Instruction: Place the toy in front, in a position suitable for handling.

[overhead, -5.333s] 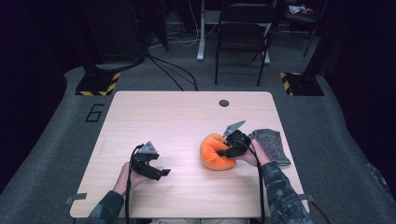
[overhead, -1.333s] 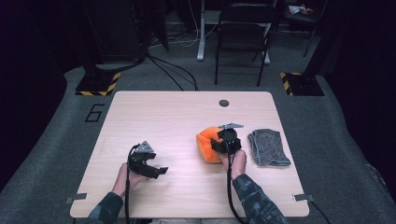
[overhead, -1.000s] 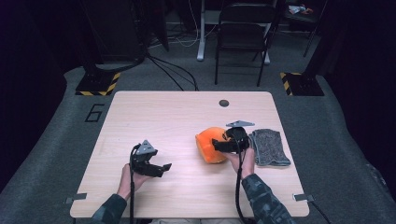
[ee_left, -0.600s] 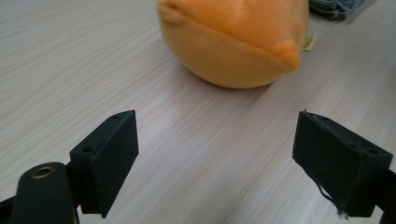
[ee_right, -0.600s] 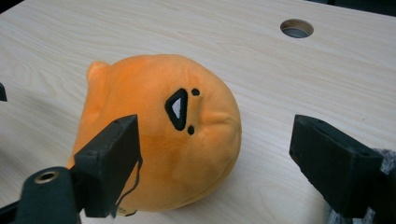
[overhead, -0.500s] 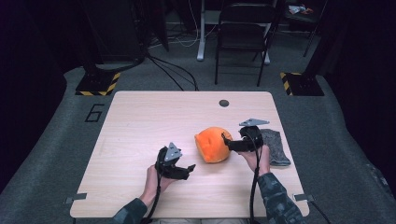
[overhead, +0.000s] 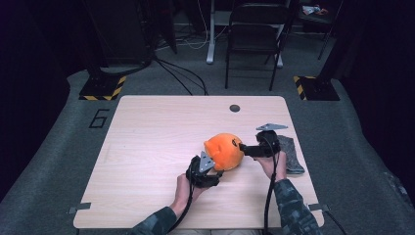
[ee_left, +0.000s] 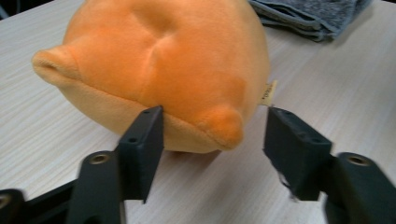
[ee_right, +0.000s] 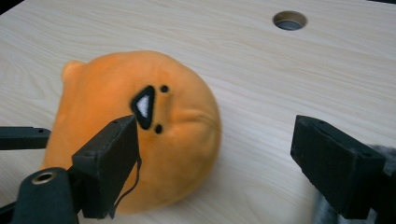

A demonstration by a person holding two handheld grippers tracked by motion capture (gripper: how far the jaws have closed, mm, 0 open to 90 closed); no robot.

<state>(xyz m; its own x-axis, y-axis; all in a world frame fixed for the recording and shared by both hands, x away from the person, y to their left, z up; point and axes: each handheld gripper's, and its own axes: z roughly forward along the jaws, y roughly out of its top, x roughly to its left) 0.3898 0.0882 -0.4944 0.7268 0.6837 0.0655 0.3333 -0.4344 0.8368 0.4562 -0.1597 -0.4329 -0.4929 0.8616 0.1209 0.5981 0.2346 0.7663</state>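
While the orange plush toy (overhead: pixel 224 151) is sitting right of the desk's (overhead: pixel 147 147) middle, toward its near edge, I am bringing my left gripper (ee_left: pixel 212 135) against its near side, jaws just narrowing around a small nub, not yet pinching. My right gripper (ee_right: pixel 215 154) is waiting released beside it, by the grey cloth (overhead: pixel 292 155).

We see a folded grey cloth (overhead: pixel 292 154) lying on the wooden table (overhead: pixel 147 147) near its right edge, and a small round hole (overhead: pixel 235 108) set in the tabletop near the far edge. On the floor beyond the table stands a black folding chair (overhead: pixel 254 34). Off the table's far left corner we find a yellow-and-black striped base plate (overhead: pixel 103 87), with another (overhead: pixel 313 85) off its far right corner.
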